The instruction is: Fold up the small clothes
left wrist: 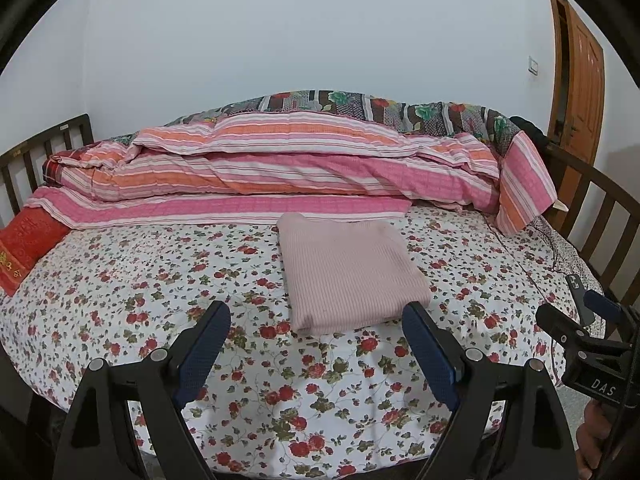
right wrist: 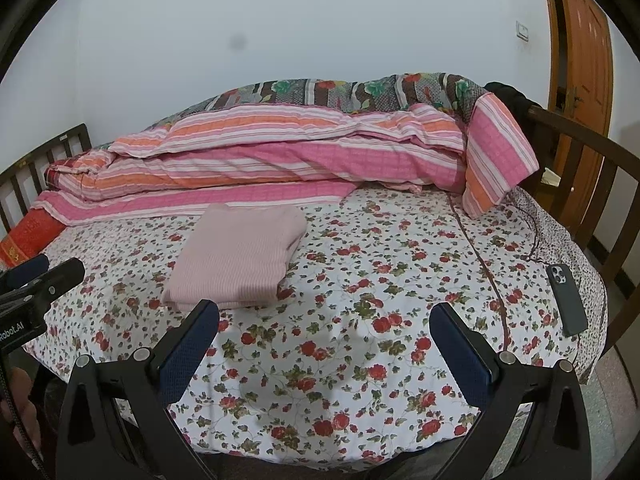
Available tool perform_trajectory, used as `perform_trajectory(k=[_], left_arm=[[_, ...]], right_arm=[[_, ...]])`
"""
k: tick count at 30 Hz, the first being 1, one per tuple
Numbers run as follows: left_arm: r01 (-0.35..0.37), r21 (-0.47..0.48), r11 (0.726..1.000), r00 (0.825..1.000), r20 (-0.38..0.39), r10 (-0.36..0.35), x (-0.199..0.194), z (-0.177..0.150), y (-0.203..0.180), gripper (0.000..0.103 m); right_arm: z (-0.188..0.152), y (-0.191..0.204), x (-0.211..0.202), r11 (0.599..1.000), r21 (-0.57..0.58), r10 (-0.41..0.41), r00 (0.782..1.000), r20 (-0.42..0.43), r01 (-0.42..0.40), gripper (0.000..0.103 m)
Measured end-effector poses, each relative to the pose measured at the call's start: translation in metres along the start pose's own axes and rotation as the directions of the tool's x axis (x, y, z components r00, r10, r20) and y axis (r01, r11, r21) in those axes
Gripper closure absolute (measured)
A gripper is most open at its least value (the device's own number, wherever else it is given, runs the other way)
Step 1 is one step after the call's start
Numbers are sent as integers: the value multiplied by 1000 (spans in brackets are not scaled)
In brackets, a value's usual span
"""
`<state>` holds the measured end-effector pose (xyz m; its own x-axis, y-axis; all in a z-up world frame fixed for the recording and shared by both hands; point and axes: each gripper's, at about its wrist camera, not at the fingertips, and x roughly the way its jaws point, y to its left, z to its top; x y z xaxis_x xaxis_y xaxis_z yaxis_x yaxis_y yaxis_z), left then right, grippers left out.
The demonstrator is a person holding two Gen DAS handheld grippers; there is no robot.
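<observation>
A pale pink knitted garment [left wrist: 348, 272] lies folded into a neat rectangle on the floral bed sheet [left wrist: 160, 280]. It also shows in the right wrist view [right wrist: 236, 256], left of centre. My left gripper [left wrist: 316, 312] is open and empty, held above the near edge of the bed just short of the garment. My right gripper [right wrist: 324, 312] is open and empty, to the right of the garment. The right gripper's tip shows at the right edge of the left wrist view [left wrist: 576, 320]. The left gripper's tip shows at the left edge of the right wrist view [right wrist: 44, 276].
A rolled pink and orange striped quilt [left wrist: 280, 164] lies along the back of the bed. A red pillow [left wrist: 24, 248] sits at the left. A dark phone [right wrist: 568, 300] with a cable lies near the right bed edge. Wooden bed rails [right wrist: 600, 184] and a door [right wrist: 584, 40] stand at the right.
</observation>
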<state>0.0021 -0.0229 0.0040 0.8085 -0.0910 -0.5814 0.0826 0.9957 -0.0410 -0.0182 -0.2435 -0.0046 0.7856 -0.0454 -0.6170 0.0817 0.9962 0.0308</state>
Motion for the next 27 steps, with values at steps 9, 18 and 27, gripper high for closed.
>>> perform_trajectory(k=[9, 18, 27], left_arm=[[1, -1, 1000, 1000, 0, -1, 0, 0, 1, 16], [0, -3, 1000, 1000, 0, 0, 0, 0, -1, 16], [0, -2, 1000, 1000, 3, 0, -1, 0, -3, 16]], right_arm=[[1, -2, 0, 1000, -3, 3, 1000, 2, -3, 0], [-1, -2, -1, 1000, 3, -4, 1000, 1, 4, 0], [-1, -2, -2, 1000, 7, -3, 1000, 3, 3, 0]])
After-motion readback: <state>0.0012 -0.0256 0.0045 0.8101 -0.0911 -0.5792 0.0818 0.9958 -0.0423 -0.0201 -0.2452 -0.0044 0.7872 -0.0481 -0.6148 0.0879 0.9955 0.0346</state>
